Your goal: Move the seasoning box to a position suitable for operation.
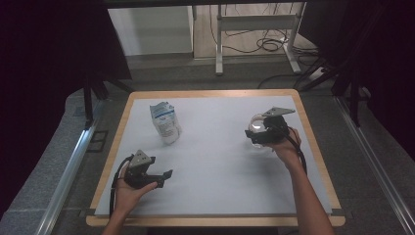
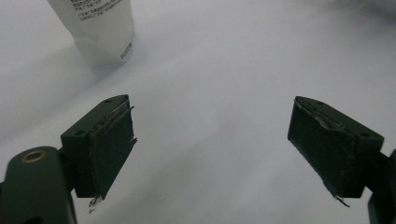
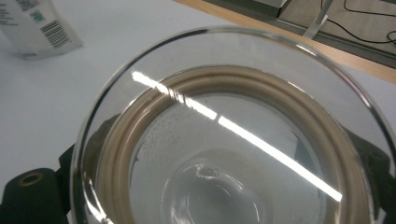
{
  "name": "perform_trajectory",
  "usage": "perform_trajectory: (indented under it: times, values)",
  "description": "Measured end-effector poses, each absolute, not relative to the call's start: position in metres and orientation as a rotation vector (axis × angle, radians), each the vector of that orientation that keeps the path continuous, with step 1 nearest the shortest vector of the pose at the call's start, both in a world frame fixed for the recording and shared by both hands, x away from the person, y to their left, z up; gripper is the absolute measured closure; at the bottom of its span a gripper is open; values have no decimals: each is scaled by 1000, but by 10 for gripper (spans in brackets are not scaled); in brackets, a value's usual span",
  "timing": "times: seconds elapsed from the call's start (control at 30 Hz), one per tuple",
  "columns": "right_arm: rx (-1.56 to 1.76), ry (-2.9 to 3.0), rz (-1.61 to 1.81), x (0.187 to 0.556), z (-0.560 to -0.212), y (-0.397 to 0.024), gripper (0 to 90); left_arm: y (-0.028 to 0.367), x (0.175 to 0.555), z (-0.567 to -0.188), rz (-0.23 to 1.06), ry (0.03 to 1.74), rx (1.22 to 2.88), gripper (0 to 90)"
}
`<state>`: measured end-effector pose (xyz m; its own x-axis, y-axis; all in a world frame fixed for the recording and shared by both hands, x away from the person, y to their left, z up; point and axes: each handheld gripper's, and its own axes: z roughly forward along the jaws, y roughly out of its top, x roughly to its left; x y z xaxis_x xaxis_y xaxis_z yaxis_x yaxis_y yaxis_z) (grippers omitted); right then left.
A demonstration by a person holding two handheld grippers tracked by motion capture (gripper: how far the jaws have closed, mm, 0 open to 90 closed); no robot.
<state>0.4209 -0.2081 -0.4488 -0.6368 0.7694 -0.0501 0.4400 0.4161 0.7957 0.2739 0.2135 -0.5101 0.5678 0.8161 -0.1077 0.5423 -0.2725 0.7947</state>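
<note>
So the right gripper (image 1: pixel 258 135) was clamped on a clear glass lid (image 1: pixel 255 128) over on the right side of the table (image 1: pixel 215 161), a bit past the middle toward the far edge. In the right gripper view the glass lid (image 3: pixel 233 140) sat right up against the camera, and I could make out a beige sealing ring (image 3: pixel 140 121) running around the inside and a rounded glass knob (image 3: pixel 210 196) in the middle. The black jaws were pressed against the lid's rim on either side (you could just see them through the glass).

My left gripper (image 1: pixel 165 178) was near the front left corner of the table, jaws spread wide with nothing between them. In the left gripper view the two black pads (image 2: pixel 109 144) were well apart over the bare white table top (image 2: pixel 215 93).

The other thing on the table was a white pouch with blue print (image 1: pixel 165 122), standing toward the far left, well apart from both grippers. The left gripper view caught its bottom end (image 2: pixel 100 30) up in the corner, and the right gripper view showed a barcode on it (image 3: pixel 35 25).

Beyond the table's far edge there was a metal frame with cables on the floor (image 1: pixel 264 44).
</note>
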Motion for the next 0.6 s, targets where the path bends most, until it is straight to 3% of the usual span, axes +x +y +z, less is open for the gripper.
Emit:
perform_trajectory:
  times: [0.6]
  values:
    - [992,2299,1092,365,-449,-212,114,209,274,-513,406,1099,1974,146]
